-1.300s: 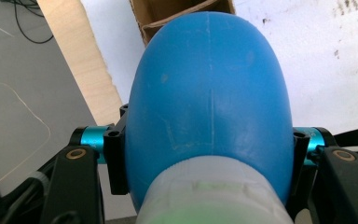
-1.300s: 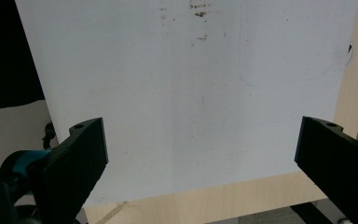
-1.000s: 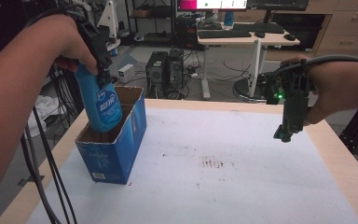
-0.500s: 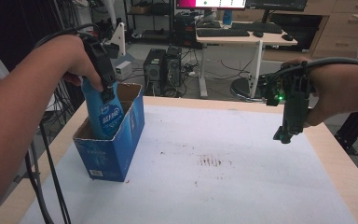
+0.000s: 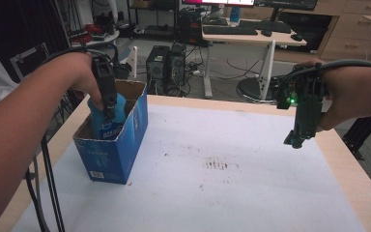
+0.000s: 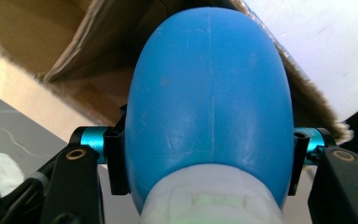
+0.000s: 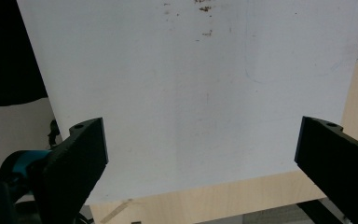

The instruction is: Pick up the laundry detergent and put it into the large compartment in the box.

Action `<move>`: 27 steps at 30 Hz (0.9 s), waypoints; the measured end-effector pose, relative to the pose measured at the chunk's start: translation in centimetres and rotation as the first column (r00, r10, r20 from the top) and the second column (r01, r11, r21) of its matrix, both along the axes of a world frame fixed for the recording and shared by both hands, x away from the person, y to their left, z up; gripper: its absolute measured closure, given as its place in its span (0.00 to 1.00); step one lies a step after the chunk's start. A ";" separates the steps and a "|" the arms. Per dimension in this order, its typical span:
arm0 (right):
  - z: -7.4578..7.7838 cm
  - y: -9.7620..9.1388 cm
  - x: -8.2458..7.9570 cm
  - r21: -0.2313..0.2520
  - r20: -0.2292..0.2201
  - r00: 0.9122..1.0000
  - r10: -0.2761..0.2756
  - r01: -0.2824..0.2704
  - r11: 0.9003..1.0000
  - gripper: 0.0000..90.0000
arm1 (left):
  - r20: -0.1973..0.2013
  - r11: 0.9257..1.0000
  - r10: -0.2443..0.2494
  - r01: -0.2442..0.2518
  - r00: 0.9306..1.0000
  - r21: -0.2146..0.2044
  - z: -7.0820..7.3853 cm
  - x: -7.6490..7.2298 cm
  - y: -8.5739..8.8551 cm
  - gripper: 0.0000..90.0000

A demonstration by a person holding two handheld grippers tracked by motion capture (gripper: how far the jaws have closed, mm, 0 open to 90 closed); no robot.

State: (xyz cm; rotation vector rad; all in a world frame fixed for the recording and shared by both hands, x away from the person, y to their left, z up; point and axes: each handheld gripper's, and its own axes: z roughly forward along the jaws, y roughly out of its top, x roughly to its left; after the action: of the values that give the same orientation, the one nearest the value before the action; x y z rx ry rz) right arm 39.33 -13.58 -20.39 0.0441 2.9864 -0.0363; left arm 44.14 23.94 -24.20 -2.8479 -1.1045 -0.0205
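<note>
The left gripper (image 5: 109, 112) clamps the blue plastic bottle (image 6: 208, 107) between its jaws, the bottle standing partly inside the open blue cardboard box (image 5: 118, 145). The right gripper (image 5: 297, 140), jaws spread and empty, hovers above the white table sheet (image 7: 205, 93).

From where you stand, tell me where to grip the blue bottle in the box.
Grip the blue bottle across its rounded shoulders just below the white cap, coming from above: it stands upright inside the open-topped cardboard box, as the left gripper holds it.
</note>
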 end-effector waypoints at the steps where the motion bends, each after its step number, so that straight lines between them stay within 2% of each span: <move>1: 0.0 0.0 0.0 -0.001 0.000 1.000 0.000 0.000 1.000 0.02 | -0.002 1.000 -0.007 0.007 1.000 0.001 -0.4 -0.1 -0.1 0.42; 3: 0.0 0.0 0.1 0.005 0.000 1.000 0.002 -0.002 1.000 0.02 | -0.014 0.999 -0.049 0.049 0.999 0.000 -0.9 0.0 0.0 0.42; 4: 0.0 0.0 0.1 0.005 0.000 1.000 0.002 -0.002 1.000 0.02 | -0.014 0.999 -0.049 0.049 0.999 0.000 -0.9 0.0 0.0 0.42; 5: 0.1 0.0 0.1 0.009 0.000 1.000 -0.003 0.003 1.000 0.02 | -0.014 0.997 -0.071 0.071 0.997 0.000 -1.4 0.0 -0.1 0.42; 7: 0.0 0.1 0.1 0.005 0.000 1.000 -0.001 0.001 1.000 0.02 | -0.011 0.997 -0.072 0.072 0.997 -0.003 -1.6 0.0 -0.1 0.42; 15: -0.3 0.3 0.1 -0.006 -0.005 1.000 -0.003 0.003 1.000 0.02 | 0.000 0.989 -0.145 0.145 0.989 -0.005 -3.2 0.0 -0.1 0.42; 20: -0.4 0.5 0.2 -0.008 -0.008 1.000 -0.005 0.005 1.000 0.02 | -0.014 0.987 -0.162 0.162 0.987 -0.008 -4.2 0.0 0.0 0.42; 23: -0.6 0.7 0.3 -0.009 -0.012 1.000 -0.003 0.003 1.000 0.02 | -0.024 0.981 -0.195 0.194 0.981 -0.004 -4.8 -0.1 -0.1 0.42; 27: -0.8 0.9 0.3 -0.011 -0.017 1.000 -0.002 0.002 1.000 0.02 | -0.015 0.979 -0.205 0.205 0.979 -0.016 -4.9 -0.2 0.1 0.42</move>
State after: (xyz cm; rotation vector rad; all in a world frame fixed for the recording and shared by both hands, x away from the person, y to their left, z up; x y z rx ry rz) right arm 39.63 -12.67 -21.19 0.0462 3.0026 -0.0542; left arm 43.98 24.01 -29.07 -2.9562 -0.8065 -0.0021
